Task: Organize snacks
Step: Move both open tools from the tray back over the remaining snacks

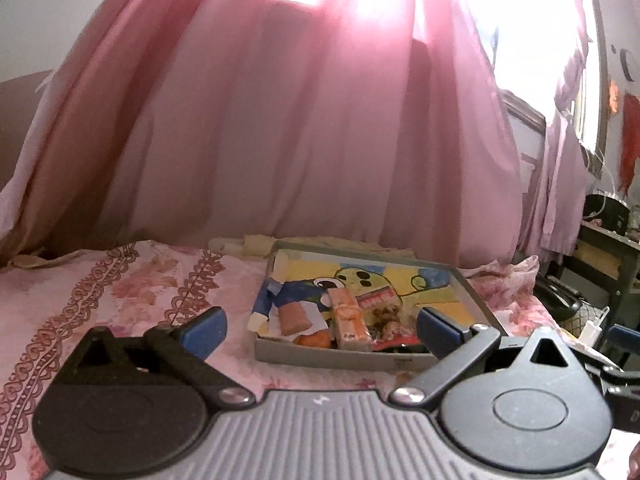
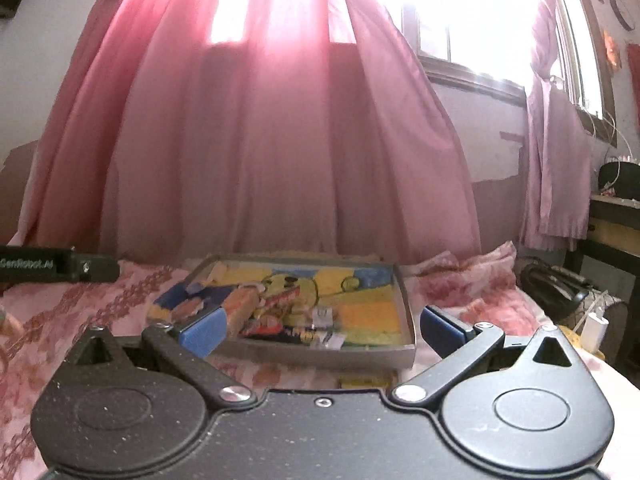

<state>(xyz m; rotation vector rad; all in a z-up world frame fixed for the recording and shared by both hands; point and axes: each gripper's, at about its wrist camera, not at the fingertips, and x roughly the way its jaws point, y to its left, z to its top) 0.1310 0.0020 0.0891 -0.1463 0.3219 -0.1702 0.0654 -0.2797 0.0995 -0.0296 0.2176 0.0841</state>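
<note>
**Snacks gathered in tray — sorting unfinished**

Left wrist: the left gripper (image 1: 320,330) is held with fingers spread, empty; wrapped snacks (image 1: 347,320) are heaped in the shallow grey cartoon-lined tray (image 1: 332,354) on the bed.

Right wrist: the right gripper (image 2: 320,330) is likewise spread, empty — nothing lifted.

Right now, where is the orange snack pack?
In the left wrist view the orange snack pack lies in the tray on the bed, near its front wall, between a pink packet and dark wrappers.

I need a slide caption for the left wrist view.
Open left tongs face a shallow tray of snack packets on a floral bedspread.
</note>
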